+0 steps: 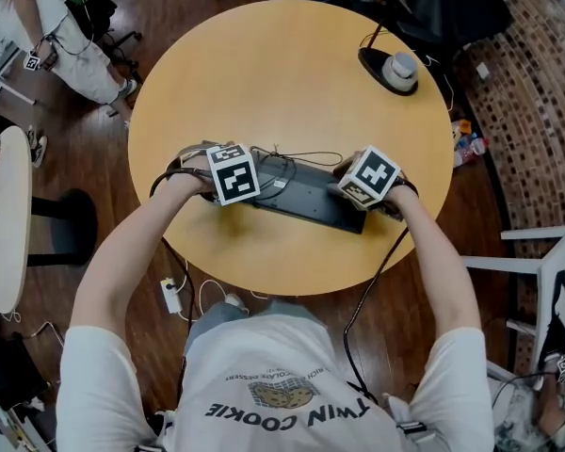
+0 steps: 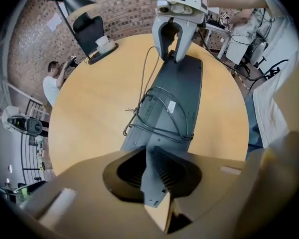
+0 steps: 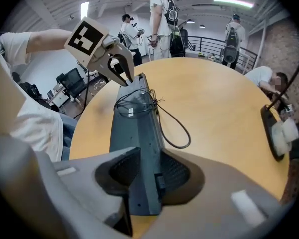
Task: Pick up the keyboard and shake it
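A dark grey keyboard (image 1: pixel 306 196) stretches across the near part of the round wooden table (image 1: pixel 282 73), with its black cable (image 2: pixel 162 118) looped loosely over its back. My left gripper (image 1: pixel 240 191) points straight down and is shut on the keyboard's left end (image 2: pixel 154 183). The right gripper (image 1: pixel 363 194) is shut on the other end (image 3: pixel 142 183). Each gripper view looks along the keyboard (image 3: pixel 137 128) to the opposite gripper (image 2: pixel 173 46) (image 3: pixel 122 71). The keyboard is turned so that its underside (image 2: pixel 179 88) shows. Whether it touches the table I cannot tell.
A black desk lamp (image 1: pixel 395 69) with a white object on its base stands at the table's far right edge. Several people (image 3: pixel 159 19) stand beyond the table. Office chairs (image 1: pixel 94 12) and a white table (image 1: pixel 0 215) are at the left, with cables on the floor.
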### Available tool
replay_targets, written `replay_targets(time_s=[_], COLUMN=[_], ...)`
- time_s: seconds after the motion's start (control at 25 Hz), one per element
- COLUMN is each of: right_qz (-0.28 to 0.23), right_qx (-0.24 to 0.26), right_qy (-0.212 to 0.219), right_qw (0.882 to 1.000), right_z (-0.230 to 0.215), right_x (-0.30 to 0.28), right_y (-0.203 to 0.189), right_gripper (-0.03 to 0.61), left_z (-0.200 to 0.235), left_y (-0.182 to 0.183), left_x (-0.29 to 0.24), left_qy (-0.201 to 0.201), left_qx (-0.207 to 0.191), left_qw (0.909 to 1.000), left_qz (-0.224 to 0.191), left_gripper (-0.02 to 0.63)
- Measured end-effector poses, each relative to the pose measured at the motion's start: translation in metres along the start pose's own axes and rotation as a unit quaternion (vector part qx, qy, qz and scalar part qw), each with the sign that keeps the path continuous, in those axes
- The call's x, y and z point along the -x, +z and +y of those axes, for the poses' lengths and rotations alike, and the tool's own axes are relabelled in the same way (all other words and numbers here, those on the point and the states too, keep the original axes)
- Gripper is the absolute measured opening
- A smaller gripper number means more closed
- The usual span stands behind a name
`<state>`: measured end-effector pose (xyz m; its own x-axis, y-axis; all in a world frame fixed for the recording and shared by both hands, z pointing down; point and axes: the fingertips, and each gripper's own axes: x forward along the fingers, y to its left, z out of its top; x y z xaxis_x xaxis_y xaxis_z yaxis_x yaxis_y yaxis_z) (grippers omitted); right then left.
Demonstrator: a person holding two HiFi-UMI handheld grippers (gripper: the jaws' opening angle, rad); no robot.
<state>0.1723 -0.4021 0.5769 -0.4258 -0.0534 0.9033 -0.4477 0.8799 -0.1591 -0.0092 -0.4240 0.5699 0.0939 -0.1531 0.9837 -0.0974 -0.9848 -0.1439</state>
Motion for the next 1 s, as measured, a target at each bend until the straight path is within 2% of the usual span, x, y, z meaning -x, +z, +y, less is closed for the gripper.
replay_targets(time_s=[0.16, 0.4, 0.52, 0.68, 0.88, 1.0], right_qz=[-0.031, -0.066, -0.080, -0.095, -0.133, -0.154], right_qx=[-0.010, -0.020, -0.033, -0.042, -0.095, -0.123], right_qy=[-0.007, -0.024, -0.034, -0.057, -0.088, -0.100], right_qw=[0.999, 0.997, 0.996, 0.993, 0.983, 0.975], right_z=[0.028, 0.089, 0.133, 0.191, 0.263, 0.301], right_x=[0.009, 0.013, 0.010, 0.005, 0.001, 0.002], right_y=[0.008, 0.021, 0.028, 0.035, 0.030, 0.021], right_gripper=[0.123, 0.112, 0.096, 0.055, 0.029, 0.002], left_z=[-0.010, -0.048, -0.081, -0.132, -0.198, -0.232], left_y=[0.001, -0.004, -0.013, -0.032, -0.049, -0.050], left_x=[0.018, 0.053, 0.071, 0.084, 0.096, 0.104], left_qy=[0.037, 0.072, 0.076, 0.080, 0.089, 0.088], left_qx=[0.028, 0.063, 0.082, 0.078, 0.080, 0.098], left_qw=[0.9981, 0.9893, 0.9831, 0.9791, 0.9696, 0.9606], left_qz=[-0.041, -0.110, -0.145, -0.169, -0.214, -0.245], left_gripper=[0.011, 0.006, 0.008, 0.008, 0.006, 0.006])
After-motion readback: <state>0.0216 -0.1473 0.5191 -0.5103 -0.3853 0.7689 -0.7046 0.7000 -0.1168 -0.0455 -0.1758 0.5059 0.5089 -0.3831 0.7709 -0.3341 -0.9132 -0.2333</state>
